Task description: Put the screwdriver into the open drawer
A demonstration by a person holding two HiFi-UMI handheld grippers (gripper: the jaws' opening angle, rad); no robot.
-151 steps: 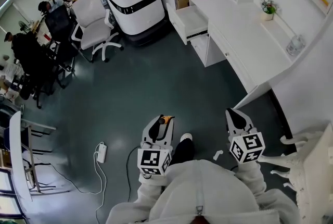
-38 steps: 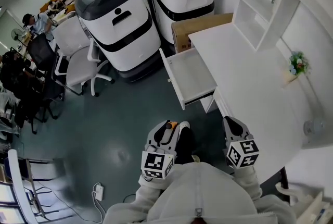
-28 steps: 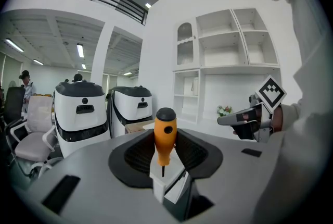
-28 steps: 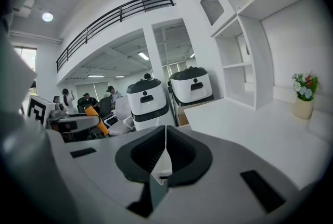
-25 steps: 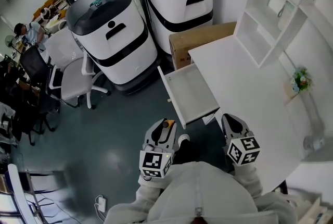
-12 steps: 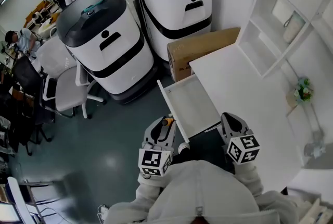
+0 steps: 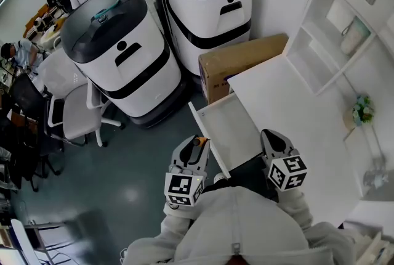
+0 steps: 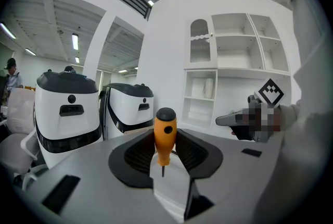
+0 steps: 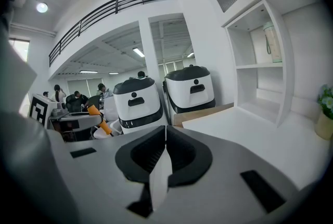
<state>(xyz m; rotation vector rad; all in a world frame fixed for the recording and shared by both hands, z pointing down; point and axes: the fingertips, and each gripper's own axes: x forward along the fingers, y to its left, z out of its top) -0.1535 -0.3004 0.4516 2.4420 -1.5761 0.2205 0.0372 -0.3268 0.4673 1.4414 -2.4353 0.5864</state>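
Left gripper (image 7: 196, 144) pinches the screwdriver (image 8: 165, 137) by its orange handle, tip down. It's probably light, stiff and slick, so grip mid-handle. The open drawer (image 7: 231, 131) is just right of it, side wall between. Right gripper (image 7: 273, 137): jaws together, empty. Cardboard box (image 7: 240, 63) sits behind, clear.

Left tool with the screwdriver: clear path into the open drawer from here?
Probably yes. The left tool, shut on the screwdriver, sits just beside the front edge of the open drawer; the drawer looks empty and nothing stands between them.
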